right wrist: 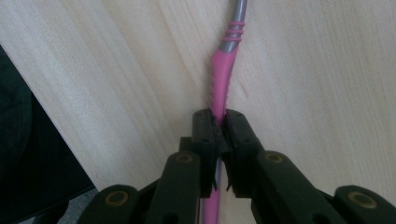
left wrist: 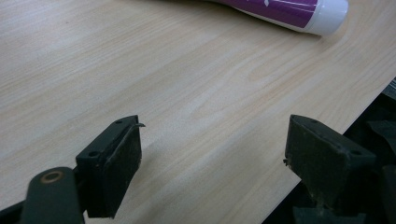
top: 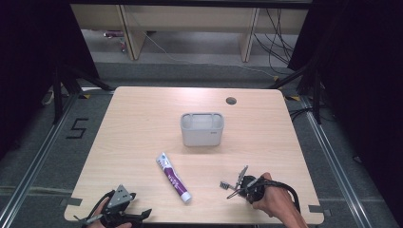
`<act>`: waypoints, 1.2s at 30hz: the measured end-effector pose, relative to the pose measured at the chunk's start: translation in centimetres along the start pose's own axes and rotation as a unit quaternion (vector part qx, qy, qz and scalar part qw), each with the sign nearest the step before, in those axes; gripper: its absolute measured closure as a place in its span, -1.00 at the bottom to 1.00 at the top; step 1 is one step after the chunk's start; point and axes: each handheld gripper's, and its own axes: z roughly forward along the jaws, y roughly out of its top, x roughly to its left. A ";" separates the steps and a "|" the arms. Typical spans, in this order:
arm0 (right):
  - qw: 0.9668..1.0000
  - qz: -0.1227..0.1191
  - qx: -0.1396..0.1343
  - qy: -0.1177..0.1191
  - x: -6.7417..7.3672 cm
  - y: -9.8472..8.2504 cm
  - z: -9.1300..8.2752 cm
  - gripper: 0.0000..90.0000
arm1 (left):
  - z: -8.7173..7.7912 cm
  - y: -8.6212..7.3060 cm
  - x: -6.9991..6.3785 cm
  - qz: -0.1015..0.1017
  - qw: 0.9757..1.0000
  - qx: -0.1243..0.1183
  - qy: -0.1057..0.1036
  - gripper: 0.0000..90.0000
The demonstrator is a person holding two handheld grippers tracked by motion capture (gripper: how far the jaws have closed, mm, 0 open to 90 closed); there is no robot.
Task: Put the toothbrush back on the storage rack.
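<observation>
Toothbrush [right wrist: 223, 70] handle in right tool [right wrist: 219, 122]

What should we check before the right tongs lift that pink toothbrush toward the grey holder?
1. Grip: right tongs shut on the pink-and-grey plastic toothbrush handle: ok.
2. Grip position: near the handle's end, far from the head: not ok for balance, possibly.
3. Grey rectangular plastic holder upright, top open: ok.
4. Path to holder free of the purple-and-white toothpaste tube: ok.
5. Left tongs open, holding nothing, away from the path: ok.
6. Holder compartments empty: cannot tell.
</observation>
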 end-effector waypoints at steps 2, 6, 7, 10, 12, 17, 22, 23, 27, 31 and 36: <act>1.000 -0.001 0.002 0.003 0.0 0.0 0.0 0.86 | 0.0 0.0 -0.1 -0.002 1.000 -0.001 -0.001 -0.60; 1.000 -0.002 -0.008 0.004 -0.2 -0.1 -0.2 0.86 | 0.0 0.0 -0.1 -0.002 1.000 -0.002 0.001 -0.60; 1.000 -0.002 -0.008 0.004 -0.2 -0.1 -0.2 0.86 | 0.0 0.0 -0.1 -0.002 1.000 -0.002 0.001 -0.60; 0.999 0.016 -0.035 0.017 -0.1 -0.6 -1.0 0.86 | 0.0 0.0 0.0 -0.001 1.000 -0.002 0.001 -0.60; 0.999 0.005 -0.046 0.019 -0.5 -0.8 -1.5 0.86 | 0.0 0.0 -0.1 -0.001 1.000 -0.001 0.000 -0.60; 0.996 0.019 -0.082 0.011 -0.7 -1.3 -2.4 0.86 | 0.0 0.0 -0.1 -0.002 1.000 -0.002 0.000 -0.60; 0.990 0.028 -0.139 0.009 -1.4 -1.6 -3.6 0.86 | 0.0 0.0 -0.1 -0.002 1.000 0.000 0.002 -0.60; 0.989 0.031 -0.144 0.006 -1.4 -1.6 -3.7 0.86 | 0.1 0.0 -0.1 -0.002 1.000 -0.001 0.000 -0.60; 0.986 0.037 -0.160 0.006 -1.5 -1.5 -4.2 0.86 | 0.0 0.0 -0.1 -0.002 1.000 -0.001 0.000 -0.60; 0.982 0.040 -0.185 0.002 -1.8 -1.4 -4.7 0.86 | 0.0 0.0 0.0 0.000 1.000 0.002 0.002 -0.60; 0.973 0.049 -0.226 0.000 -2.2 -1.4 -5.4 0.86 | 0.1 0.0 -0.1 -0.002 1.000 -0.001 0.000 -0.60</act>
